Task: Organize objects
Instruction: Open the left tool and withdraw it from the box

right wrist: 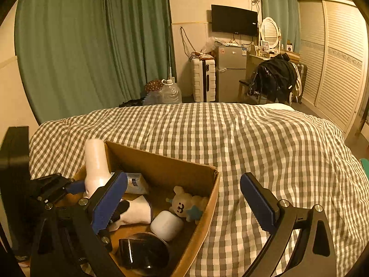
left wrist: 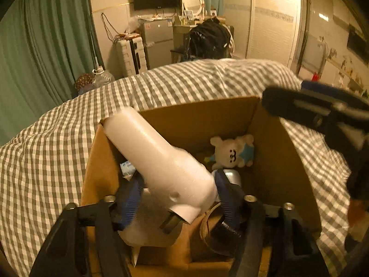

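Note:
An open cardboard box (left wrist: 198, 106) (right wrist: 161, 159) sits on the bed. A long white roll (left wrist: 156, 152) (right wrist: 95, 161) leans out over the box's left corner, its lower end inside. My left gripper (left wrist: 178, 197) is open around that lower end, its blue fingers (left wrist: 130, 198) beside the roll. In the box lie a white plush toy (left wrist: 233, 152) (right wrist: 184, 205), a white rounded case (right wrist: 166, 225), a glossy black object (right wrist: 143, 251), a white cloth (right wrist: 138, 212) and a small packet (right wrist: 136, 182). My right gripper (right wrist: 184, 200) is open and empty, straddling the box's right wall.
A grey-and-white check duvet (right wrist: 253, 143) covers the bed around the box. Beyond the bed stand green curtains (right wrist: 80, 46), a white suitcase (right wrist: 204, 80), a small fridge (right wrist: 231, 73), a chair draped in black clothes (right wrist: 274, 76) and a louvred wardrobe (right wrist: 334, 69).

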A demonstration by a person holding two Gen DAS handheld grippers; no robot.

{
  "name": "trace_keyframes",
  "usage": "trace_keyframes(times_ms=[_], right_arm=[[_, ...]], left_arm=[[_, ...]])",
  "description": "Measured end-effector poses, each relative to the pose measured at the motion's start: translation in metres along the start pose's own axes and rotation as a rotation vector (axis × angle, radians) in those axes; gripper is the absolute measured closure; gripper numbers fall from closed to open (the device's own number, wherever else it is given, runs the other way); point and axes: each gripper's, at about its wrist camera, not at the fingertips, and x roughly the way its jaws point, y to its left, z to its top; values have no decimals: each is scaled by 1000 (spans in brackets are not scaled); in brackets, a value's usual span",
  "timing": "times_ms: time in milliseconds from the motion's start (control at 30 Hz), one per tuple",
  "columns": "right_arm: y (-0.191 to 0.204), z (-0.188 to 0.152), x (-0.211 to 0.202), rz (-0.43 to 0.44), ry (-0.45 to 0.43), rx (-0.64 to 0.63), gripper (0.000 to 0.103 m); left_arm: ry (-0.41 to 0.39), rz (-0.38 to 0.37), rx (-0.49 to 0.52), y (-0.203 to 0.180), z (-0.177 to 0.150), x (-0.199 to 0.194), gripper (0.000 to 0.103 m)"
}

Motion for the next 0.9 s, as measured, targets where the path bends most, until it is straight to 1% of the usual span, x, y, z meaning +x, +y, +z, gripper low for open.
trace_keyframes(times_ms=[67,167,333,433,567,667,800,900], right_arm=[[-1,0,-4,-5,-5,3,4],[-5,1,-11,-13,-10,9,4],[-7,4,-35,-36,-27,10,4],[-7,11,-58,-43,-55,9,4],[-1,21,-97,-54,-109,-1,4],[5,28,-130,-57,-155,-10,4],[19,35,-177,-62,-230,-42,4],[27,38,-207,-71,-280,-58,4]], left_arm=[[-17,15,2,-3,0,-4,14],[-34,21,-6,-3,1,-12,9],[-65,47,-29,-1,7,-40,8],[-103,65,-39,0,9,-68,7],[-179,98,-47,-2,14,-114,4],[-240,145,-61,1,16,-148,3],[-309,161,-94,7,16,-194,1],[-360,179,-122,10,9,-227,0]])
